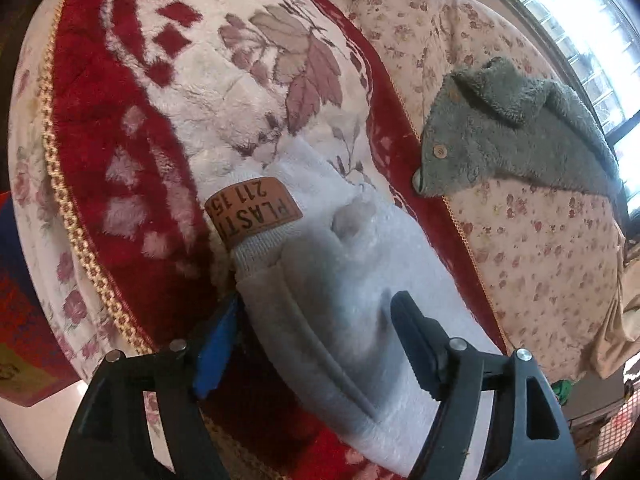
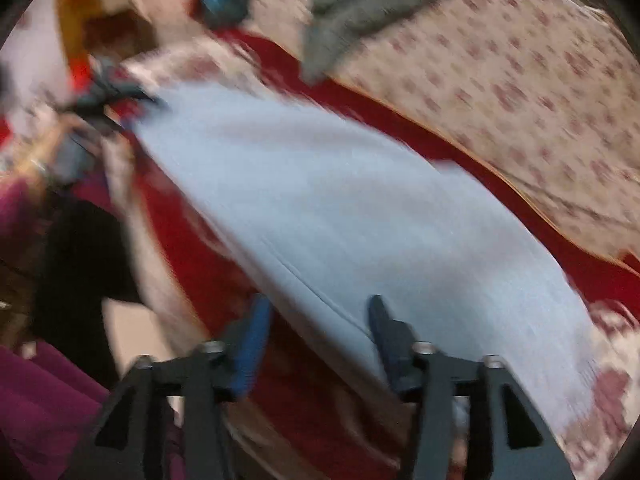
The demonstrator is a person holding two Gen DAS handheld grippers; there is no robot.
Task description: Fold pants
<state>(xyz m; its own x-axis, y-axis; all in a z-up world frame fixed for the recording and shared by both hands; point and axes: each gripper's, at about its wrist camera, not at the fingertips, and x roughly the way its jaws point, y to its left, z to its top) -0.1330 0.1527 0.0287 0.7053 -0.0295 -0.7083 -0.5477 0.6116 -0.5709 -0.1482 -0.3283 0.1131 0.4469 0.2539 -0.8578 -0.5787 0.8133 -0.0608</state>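
The pants [image 1: 352, 264] lie on the red blanket [image 1: 120, 128] as one long narrow strip, so they look folded lengthwise already; the crosswise folds, judging by that length, are left to do.

The left gripper [image 1: 316, 340] is spread wide at the waistband end, its fingers straddling the cloth: the blue pad sits at the strip's left edge and the dark finger rests on top of the fabric. It pinches nothing. A brown patch [image 1: 252, 212] lies just ahead of it.

The right gripper [image 2: 316, 340] is also spread, at the strip's other end; its view is blurred, and whether its fingers touch the cloth I cannot tell. A grey garment [image 1: 508, 132] lies well ahead, to the right.
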